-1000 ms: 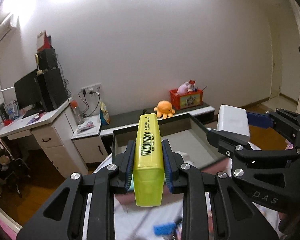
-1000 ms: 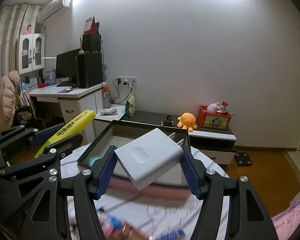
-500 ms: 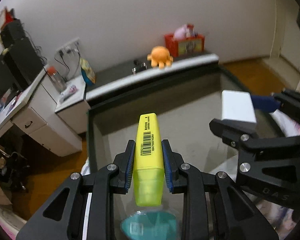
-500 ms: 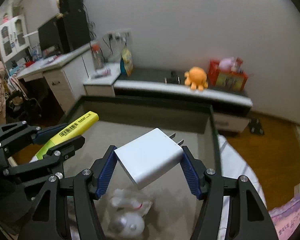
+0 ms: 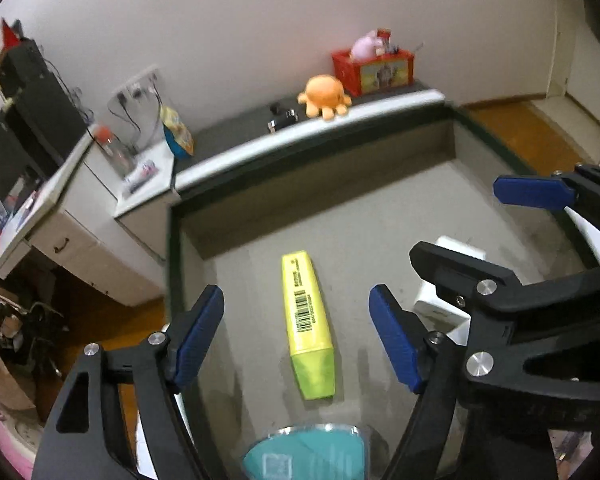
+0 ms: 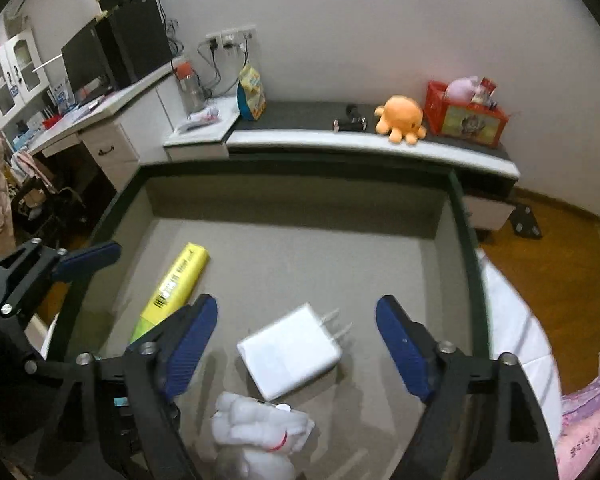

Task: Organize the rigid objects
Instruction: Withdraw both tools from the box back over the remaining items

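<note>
A yellow highlighter (image 5: 309, 326) lies flat on the floor of a grey tray with a dark green rim (image 5: 171, 248); it also shows in the right wrist view (image 6: 172, 288). My left gripper (image 5: 296, 340) is open above it, its pads wide apart on either side. A white plug charger (image 6: 294, 350) lies on the tray floor, prongs pointing to the upper right; part of it shows in the left wrist view (image 5: 440, 308). My right gripper (image 6: 298, 350) is open above the charger, touching nothing.
A white wrapped bundle (image 6: 260, 428) and a teal round-lidded object (image 5: 306, 454) lie in the tray's near part. Beyond the tray rim (image 6: 466, 224) stand a low cabinet with an orange octopus toy (image 6: 400, 120) and red box (image 6: 464, 116), and a desk (image 6: 100, 120) at left.
Both grippers tilted down over the tray and opened. The highlighter and the charger left the jaws and now lie on the tray floor.
</note>
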Demonstrator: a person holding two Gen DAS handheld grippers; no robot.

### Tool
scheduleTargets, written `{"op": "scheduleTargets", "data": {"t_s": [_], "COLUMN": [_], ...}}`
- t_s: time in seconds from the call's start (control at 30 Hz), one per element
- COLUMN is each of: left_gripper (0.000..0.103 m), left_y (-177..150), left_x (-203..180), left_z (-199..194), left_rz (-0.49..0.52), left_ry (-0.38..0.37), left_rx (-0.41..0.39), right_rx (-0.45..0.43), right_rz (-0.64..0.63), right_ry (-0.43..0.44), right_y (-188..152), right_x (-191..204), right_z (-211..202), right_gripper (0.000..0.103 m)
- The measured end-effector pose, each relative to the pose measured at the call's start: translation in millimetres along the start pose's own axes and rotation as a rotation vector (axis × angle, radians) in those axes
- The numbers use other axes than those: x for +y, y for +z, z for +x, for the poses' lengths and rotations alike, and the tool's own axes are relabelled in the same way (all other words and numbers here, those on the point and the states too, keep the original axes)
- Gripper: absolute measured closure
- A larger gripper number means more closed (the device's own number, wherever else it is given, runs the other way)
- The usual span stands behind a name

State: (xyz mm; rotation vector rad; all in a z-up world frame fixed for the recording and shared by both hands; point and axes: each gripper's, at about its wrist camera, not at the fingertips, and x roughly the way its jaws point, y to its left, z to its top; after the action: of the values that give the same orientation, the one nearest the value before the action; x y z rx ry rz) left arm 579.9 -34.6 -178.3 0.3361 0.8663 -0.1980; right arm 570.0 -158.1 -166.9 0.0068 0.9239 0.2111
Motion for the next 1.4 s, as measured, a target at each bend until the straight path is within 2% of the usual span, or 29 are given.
{"op": "scheduleTargets", "data": {"t_s": [0.13, 0.3, 0.5, 0.63, 0.77, 1.0, 1.1, 1.4], "left_gripper": [0.018, 0.008, 0.001, 0.000, 0.000, 0.000, 0.000, 0.000], "left_y": [-10.3, -44.7, -104.4, -142.5, -168.3, -212.7, -229.1, -249.5], "left_x": [13.5, 27.3, 18.7, 4.2, -7.3, -34.5, -48.3, -69.6], "left_z": [-44.1, -130.4, -224.7, -273.8, -304.7, -336.7, -346.4, -362.8], "left_rz": [-0.054, -0.156, -0.245, -0.278, -0.287, -0.281, -0.268, -0.232], "left_ry": [0.061, 0.123, 0.165, 0.147, 0.165, 0.161, 0.185, 0.235], "left_rx": [-0.087, -0.282, -0.469, -0.539, -0.585, -0.648, -0.679, -0.753], "right_rx": [-0.091, -0.261, -0.445, -0.509, -0.591, -0.724, -0.747, -0.769], "right_rz": [-0.010, -0.019, -0.078, -0.132, -0.147, -0.160, -0.152, -0.087], "right_ry": [-0.008, -0.055, -0.068, -0.067, -0.072, -0.177, -0.197, -0.149], "right_y": [-6.9, -27.4, -83.2, -121.5, -157.3, -221.2, -241.8, -272.5], "right_x": [4.6, 10.6, 40.8, 60.3, 74.9, 85.7, 84.1, 73.7], "right_z": [-42.3, -112.6, -199.0, -240.1, -276.8, -322.0, -332.3, -342.1], "right_gripper": [0.019, 0.019, 0.017, 0.017, 0.017, 0.017, 0.017, 0.017]}}
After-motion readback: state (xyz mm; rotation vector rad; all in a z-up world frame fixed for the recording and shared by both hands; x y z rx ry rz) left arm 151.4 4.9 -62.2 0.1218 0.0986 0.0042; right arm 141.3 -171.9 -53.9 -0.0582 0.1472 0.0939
